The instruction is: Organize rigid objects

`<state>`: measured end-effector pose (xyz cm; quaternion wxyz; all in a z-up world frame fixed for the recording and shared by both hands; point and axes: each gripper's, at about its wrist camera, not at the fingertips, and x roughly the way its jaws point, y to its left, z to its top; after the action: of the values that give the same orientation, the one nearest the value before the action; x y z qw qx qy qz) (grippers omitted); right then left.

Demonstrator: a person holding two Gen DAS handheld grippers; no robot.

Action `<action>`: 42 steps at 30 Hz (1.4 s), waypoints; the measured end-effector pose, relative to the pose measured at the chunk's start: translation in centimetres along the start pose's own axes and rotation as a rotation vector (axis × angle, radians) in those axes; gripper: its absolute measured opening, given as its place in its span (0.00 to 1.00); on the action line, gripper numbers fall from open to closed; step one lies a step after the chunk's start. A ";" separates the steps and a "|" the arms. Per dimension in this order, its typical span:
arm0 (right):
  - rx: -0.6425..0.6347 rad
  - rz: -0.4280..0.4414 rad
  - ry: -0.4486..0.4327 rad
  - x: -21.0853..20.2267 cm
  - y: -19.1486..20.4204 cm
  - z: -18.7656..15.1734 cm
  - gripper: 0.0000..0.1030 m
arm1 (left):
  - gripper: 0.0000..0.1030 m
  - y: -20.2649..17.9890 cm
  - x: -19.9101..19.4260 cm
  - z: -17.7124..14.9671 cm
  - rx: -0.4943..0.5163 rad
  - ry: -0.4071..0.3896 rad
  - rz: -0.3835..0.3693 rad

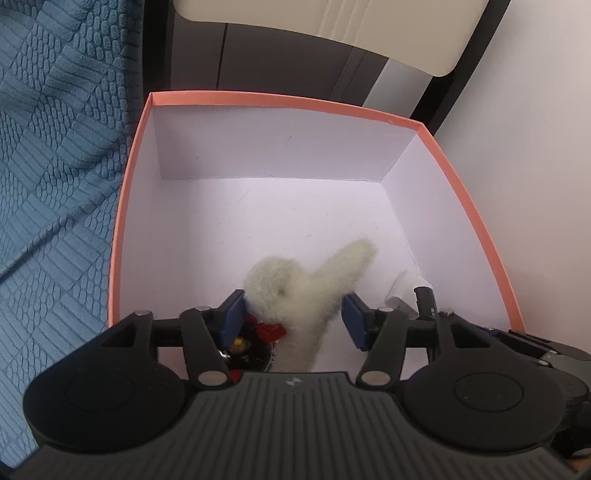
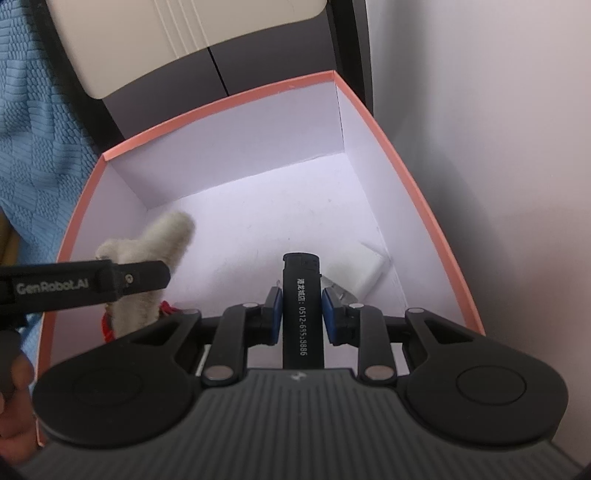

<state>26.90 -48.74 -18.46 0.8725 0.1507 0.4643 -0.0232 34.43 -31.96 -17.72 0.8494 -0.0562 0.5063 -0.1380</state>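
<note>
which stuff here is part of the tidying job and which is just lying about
Part of the job:
- pink-rimmed box
- white woolly toy, between the open left gripper's fingers
- black lighter, clamped in the right gripper
- small white item on the box floor

Lying about:
- blue textured cloth
- cream panel

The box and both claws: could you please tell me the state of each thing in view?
Box: open, no lid on it.
Felt toy: inside the box, between the left claw's pads.
Left claw: open around the toy.
Black lighter: gripped, pointing into the box.
Right claw: shut on the lighter.
White piece: lying on the box floor by the right wall.
</note>
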 end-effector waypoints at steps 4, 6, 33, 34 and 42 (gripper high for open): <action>0.036 0.000 -0.012 -0.4 0.0 0.0 0.38 | 0.64 0.2 -1.1 -0.1 0.001 -0.019 -0.002; 0.044 0.008 -0.011 -0.8 0.2 0.2 0.39 | 0.65 0.3 -2.0 -0.1 0.000 -0.031 -0.007; -0.012 -0.015 -0.269 -19.8 7.4 -4.6 0.61 | 0.80 3.2 -22.9 -4.8 0.066 -0.289 -0.073; -0.014 -0.012 -0.277 -20.4 7.7 -5.0 0.61 | 0.81 3.5 -23.5 -5.2 0.066 -0.296 -0.073; -0.030 -0.022 -0.295 -23.0 10.0 -7.3 0.96 | 0.95 4.8 -26.8 -7.9 0.111 -0.320 -0.034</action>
<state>9.76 -39.38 -1.03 0.9331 0.1276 0.3329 -0.0479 16.30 -19.23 -0.02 0.9185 -0.0389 0.3553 -0.1692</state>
